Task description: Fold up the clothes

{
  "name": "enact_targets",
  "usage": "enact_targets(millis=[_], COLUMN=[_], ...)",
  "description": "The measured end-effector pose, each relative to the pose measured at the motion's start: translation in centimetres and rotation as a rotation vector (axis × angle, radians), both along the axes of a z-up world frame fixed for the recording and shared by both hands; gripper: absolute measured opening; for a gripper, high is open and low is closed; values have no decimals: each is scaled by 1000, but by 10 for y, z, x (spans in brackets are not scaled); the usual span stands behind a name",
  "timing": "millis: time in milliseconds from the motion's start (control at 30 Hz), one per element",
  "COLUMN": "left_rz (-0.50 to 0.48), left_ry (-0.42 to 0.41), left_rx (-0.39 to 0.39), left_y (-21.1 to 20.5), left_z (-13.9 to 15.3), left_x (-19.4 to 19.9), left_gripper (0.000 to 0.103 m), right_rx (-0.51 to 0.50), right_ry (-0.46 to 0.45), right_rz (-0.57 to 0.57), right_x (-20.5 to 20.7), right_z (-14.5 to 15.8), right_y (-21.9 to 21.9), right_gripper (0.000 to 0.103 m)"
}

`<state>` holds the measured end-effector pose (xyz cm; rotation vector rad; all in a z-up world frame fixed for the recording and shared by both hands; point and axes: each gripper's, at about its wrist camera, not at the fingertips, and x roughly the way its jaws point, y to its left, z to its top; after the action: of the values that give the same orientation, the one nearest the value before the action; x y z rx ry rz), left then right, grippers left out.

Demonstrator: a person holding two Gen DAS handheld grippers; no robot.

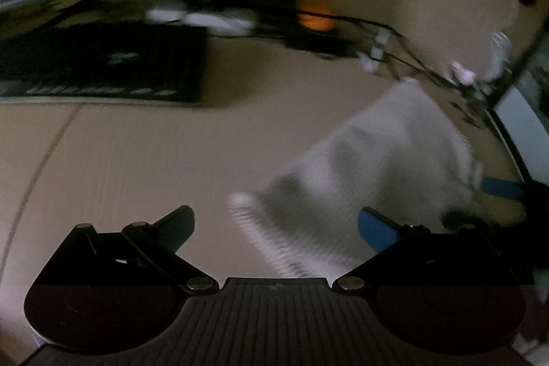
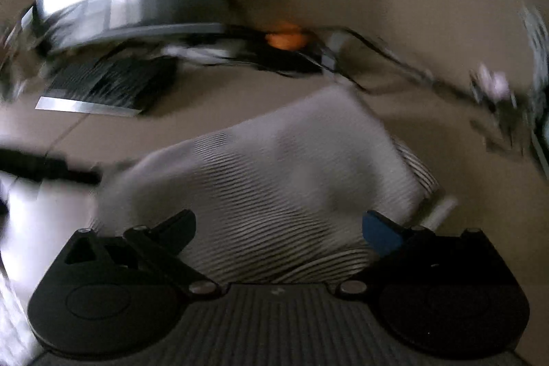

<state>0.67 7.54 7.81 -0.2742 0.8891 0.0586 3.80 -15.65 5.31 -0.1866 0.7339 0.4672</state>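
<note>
Both tools are spread wide, grasping nothing: left tool [image 1: 276, 223], right tool [image 2: 279, 227]. Blurred white-and-grey striped folded cloth [image 2: 274, 180] lies on the tan desk [image 1: 137, 160], at two o'clock of the left tool.

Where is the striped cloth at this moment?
The striped cloth lies on the tan table, straight ahead of the open right gripper. In the left wrist view it lies to the right, ahead of the open left gripper.

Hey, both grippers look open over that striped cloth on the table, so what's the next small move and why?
Probably ease the right gripper down onto the near edge of the grey-and-white striped folded cloth and close. Its jaws stand open with nothing held and the cloth lies directly between them, while the left gripper, also open, has only the cloth's corner ahead of it. Blur hides how neat the fold is.
</note>
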Motion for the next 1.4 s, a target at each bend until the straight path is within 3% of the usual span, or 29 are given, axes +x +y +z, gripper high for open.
enact_targets(millis=[100, 200, 400, 700, 867, 933, 1000, 1133, 1267, 1400], left_rz=[76, 128, 114, 37, -9, -27, -42, -65, -58, -43], left_ry=[21, 32, 69, 111, 119, 116, 111, 105, 121, 103], left_rx=[-33, -43, -24, 6, 42, 60, 66, -33, -243, -397], left_y=[27, 41, 42, 25, 17, 15, 14, 18, 21, 17], left_z=[-3, -7, -16, -26, -25, -25, -24, -26, -36, -40], left_x=[-10, -16, -16, -25, -32, -36, -40, -46, -42, -28], left_gripper=[103, 103, 103, 103, 103, 103, 103, 103, 103, 103], right_rx=[-82, -131, -258, -355, -273, -225, -196, -181, -179, -188], right_ry=[-72, -80, -129, -150, -109, -82, -62, -54, -54, -79], right_rz=[145, 316, 463, 482, 383, 334, 298, 288, 294, 309], right_x=[-32, -61, -91, -98, -83, -72, -64, -60, -59, -59], right_z=[3, 3, -17, -26, -16, -9, -5, -6, -10, -11], right_y=[23, 44, 78, 75, 75, 70, 64, 59, 57, 57], right_gripper=[103, 103, 102, 95, 71, 55, 53, 53, 53, 53])
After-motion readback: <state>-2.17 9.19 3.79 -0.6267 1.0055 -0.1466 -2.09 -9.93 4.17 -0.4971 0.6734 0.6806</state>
